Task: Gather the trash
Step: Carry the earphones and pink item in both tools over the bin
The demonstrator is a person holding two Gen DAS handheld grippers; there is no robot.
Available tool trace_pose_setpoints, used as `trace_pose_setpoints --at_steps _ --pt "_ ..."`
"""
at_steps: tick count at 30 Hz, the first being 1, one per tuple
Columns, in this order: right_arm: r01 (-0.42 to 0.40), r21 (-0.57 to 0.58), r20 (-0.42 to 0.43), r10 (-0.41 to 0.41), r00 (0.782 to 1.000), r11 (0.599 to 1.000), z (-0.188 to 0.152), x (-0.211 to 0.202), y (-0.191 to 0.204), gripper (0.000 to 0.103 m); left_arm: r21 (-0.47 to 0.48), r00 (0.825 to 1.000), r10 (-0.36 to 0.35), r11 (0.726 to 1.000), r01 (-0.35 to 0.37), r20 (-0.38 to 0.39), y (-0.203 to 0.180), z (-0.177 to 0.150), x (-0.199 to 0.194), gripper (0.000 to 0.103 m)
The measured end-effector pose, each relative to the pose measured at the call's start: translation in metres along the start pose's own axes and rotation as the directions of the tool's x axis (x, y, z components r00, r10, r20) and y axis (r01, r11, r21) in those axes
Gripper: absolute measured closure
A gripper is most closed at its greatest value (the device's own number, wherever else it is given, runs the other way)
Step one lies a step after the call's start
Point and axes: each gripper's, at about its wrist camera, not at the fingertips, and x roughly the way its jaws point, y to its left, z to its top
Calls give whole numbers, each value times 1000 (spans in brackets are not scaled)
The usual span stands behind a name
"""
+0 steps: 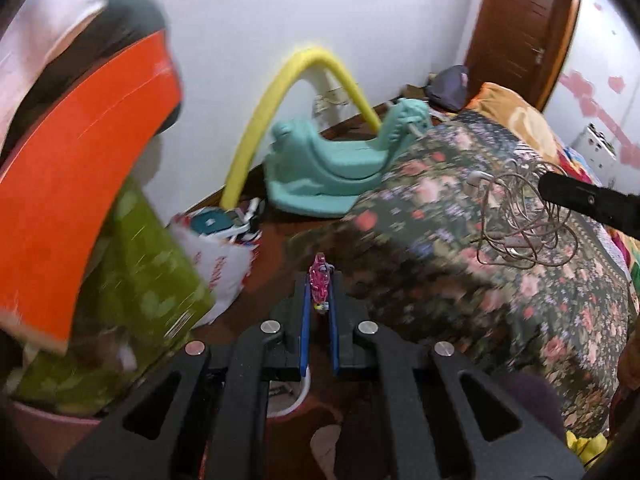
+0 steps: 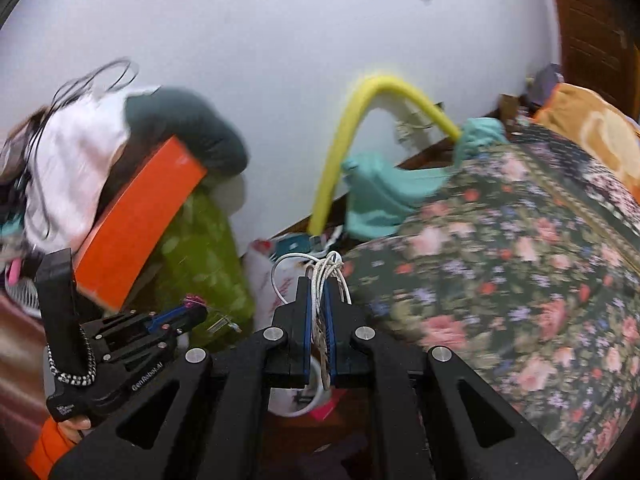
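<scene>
Left gripper (image 1: 320, 292) is pinching pink wrapper (image 1: 320, 280); right gripper (image 2: 320, 292) is clamping tangled white cable (image 2: 326, 270). Floral quilt (image 2: 520, 260) is lying at 3 o'clock.

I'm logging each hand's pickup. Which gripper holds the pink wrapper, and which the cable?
The left gripper pinches the small pink wrapper. The right gripper is shut on the tangled white cable, whose loops spill past its fingertips.
</scene>
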Motion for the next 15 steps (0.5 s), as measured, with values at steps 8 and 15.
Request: trace_pose_setpoints --at_steps 8,15 --pt "-90 -101 -102 79 992 991 -21 44 62 97 -85 996 57 994 -62 -67 52 -49 -4 96" --pt "-144 -155 -221 108 969 977 -44 93 99 97 -154 986 61 984 -84 -152 81 -81 22 96"
